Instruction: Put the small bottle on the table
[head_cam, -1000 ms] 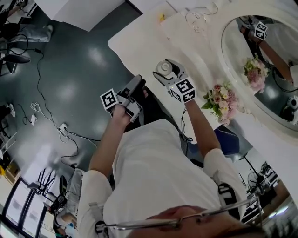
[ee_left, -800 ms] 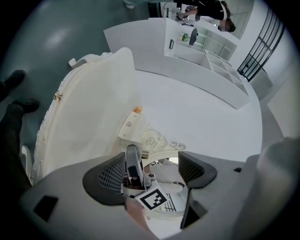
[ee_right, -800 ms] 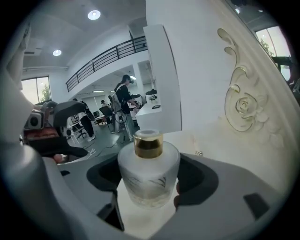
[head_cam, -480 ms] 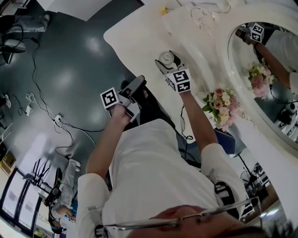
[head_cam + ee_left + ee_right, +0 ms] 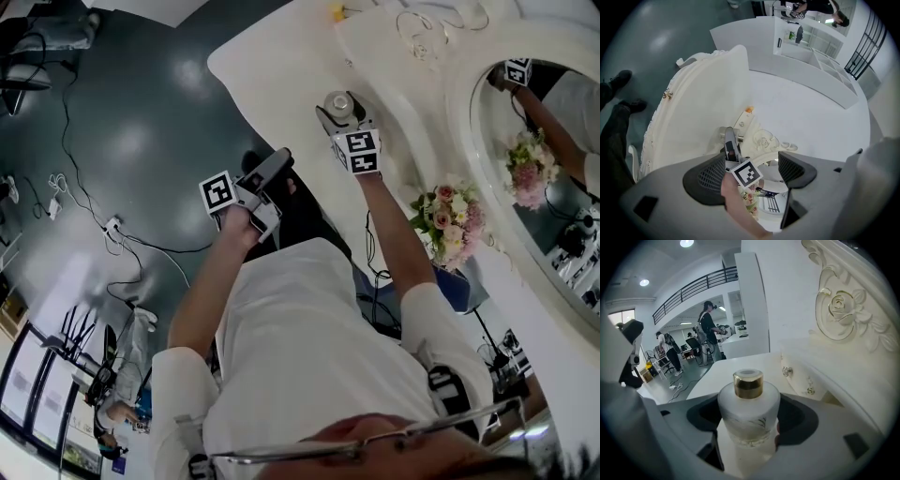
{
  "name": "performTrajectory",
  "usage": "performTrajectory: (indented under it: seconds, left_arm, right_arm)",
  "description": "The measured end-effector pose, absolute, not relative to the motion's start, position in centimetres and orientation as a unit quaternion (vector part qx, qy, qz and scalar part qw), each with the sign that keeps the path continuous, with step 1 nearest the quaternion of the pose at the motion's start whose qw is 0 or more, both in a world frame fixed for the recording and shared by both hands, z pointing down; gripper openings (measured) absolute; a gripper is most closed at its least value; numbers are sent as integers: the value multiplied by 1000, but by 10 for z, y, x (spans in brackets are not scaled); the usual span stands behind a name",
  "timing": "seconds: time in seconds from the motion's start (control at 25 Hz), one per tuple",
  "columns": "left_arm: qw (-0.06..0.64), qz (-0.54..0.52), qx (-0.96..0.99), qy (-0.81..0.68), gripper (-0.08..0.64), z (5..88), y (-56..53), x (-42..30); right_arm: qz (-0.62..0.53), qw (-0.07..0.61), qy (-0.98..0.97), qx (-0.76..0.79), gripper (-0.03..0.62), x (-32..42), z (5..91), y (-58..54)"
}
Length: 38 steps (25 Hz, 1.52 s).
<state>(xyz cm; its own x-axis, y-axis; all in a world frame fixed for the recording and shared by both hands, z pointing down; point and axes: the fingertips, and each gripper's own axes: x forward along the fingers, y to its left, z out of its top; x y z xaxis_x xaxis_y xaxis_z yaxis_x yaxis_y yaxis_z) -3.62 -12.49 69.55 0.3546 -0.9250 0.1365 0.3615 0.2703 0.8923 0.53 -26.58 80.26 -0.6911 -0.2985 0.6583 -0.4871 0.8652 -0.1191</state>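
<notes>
- now the right gripper sits further out over the white bench than a second ago, the small bottle with it
- left gripper has barely shifted, off the bench's edge
- right fingers closed on the frosted, gold-capped bottle's sides
- left fingers wide apart, holding nothing

Floor glossy dark grey-green, cables trailing. Oval mirror in ornate cream frame. Ceiling downlights lit.
</notes>
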Motion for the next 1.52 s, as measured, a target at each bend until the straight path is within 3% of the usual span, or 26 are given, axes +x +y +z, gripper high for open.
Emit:
performTrajectory:
  seconds: [0.92,1.28,1.52]
  left_arm:
    - [720,-404,459,-328,353,670,-144,-21]
    - [712,-357,521,-306,345,641,-148,-6]
    - [708,-316,560,-292,269,629,-139,-16]
  right_arm:
    - [152,320,-900,254,357,6,776,-265]
    - [136,308,-905,259,291,24,721,-235]
    - [150,276,-905,286,204,36,678,-217]
